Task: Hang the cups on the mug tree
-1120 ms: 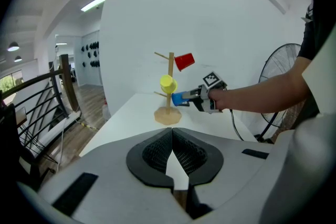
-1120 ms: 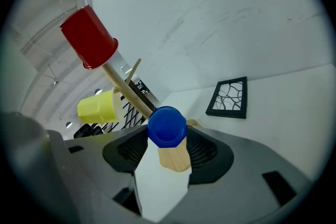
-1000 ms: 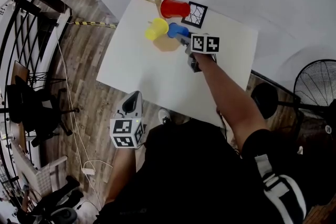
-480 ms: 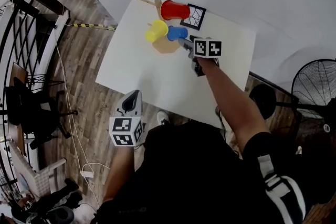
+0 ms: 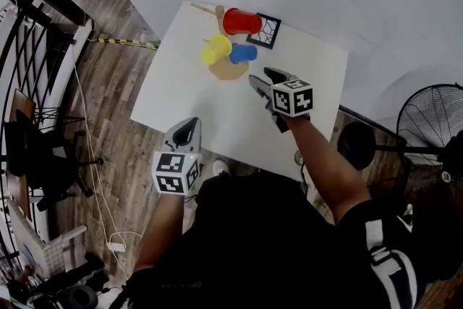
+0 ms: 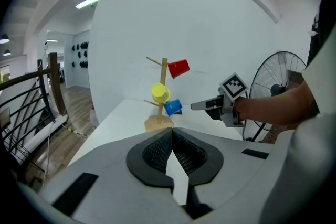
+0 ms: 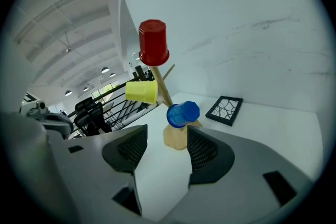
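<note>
- Right gripper (image 7: 166, 147): jaws stand wide apart with nothing between the pads. Only bare table and the tree's base show through the gap, farther off.
- Left gripper (image 6: 172, 138): jaws pressed together, tips meeting, nothing pinched. It hangs low at the near edge of the table (image 5: 217, 108), well apart from the action.
- Straight ahead of the right jaws, the blue cup (image 7: 182, 114) sits on the lowest peg of the mug tree (image 7: 164, 91), its closed end towards the camera, clear of the pads.
- A little higher, the yellow cup (image 7: 142, 92) lies sideways on a peg on the other side of the trunk.
- Up top, the red cup (image 7: 153, 42) caps an upper peg, mouth down in the right gripper view.
- So that's 3 cups, all 3 on the tree, and in the head view no cup is left lying on the table.
- Beside the tree there's only a black-framed square (image 7: 224, 110) flat on the table, and it's no part of the job.
- My read: the hanging looks finished. What's left, if anything, is drawing the right gripper clear without brushing the blue cup, since that 1 hangs closest to the jaws.
- 1 bare peg sticks out high on the far side, but no cup is in sight to fill it.
</note>
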A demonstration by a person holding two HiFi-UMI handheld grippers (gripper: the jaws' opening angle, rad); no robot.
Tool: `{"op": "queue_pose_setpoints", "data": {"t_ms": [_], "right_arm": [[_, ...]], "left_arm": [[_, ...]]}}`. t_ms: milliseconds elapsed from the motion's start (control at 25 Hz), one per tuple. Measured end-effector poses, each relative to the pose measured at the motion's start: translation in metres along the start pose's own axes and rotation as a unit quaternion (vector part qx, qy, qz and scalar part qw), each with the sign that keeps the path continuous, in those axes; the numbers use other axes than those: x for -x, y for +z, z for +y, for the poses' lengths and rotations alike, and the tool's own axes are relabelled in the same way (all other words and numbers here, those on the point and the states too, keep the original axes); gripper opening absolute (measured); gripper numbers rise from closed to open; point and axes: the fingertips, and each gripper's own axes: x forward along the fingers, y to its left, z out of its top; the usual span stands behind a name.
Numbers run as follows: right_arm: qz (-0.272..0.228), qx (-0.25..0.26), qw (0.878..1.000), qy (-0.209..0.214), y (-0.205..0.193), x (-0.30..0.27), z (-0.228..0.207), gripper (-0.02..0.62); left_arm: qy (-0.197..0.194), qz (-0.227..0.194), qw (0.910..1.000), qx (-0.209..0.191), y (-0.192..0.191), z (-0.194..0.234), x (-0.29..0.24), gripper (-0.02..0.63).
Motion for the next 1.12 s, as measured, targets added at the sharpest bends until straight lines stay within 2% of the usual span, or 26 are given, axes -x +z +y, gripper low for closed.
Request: {"op": "queue_pose_setpoints", "data": {"t_ms": [160, 320, 520, 680, 1120], "right_arm": [[-0.006, 0.009, 1.000, -0.011, -0.001, 0.029, 0.009, 0.189], [-0.030, 0.005, 1.000, -0.003, 0.004, 0.059, 0.025, 0.145], [-0.088, -0.013, 0.996, 0.003, 0.016, 0.094, 0.040, 0.029], [-0.110, -0.031, 0.993, 0.015, 0.012, 0.112, 0.050, 0.009], [-0.107, -0.037, 0.993, 0.016, -0.016, 0.129, 0.069, 0.008]], "left_arm": [[-0.012, -0.013, 0.9998, -0.009, 0.014, -0.003, -0.004, 0.017], [-0.021, -0.024, 0.9993, -0.017, 0.025, -0.006, -0.002, 0.017], [-0.030, -0.047, 0.9983, -0.017, 0.039, -0.012, -0.002, 0.017], [-0.045, -0.050, 0.9975, -0.020, 0.042, -0.019, -0.002, 0.017], [-0.059, -0.036, 0.9968, -0.042, 0.037, -0.029, -0.011, 0.017]]}}
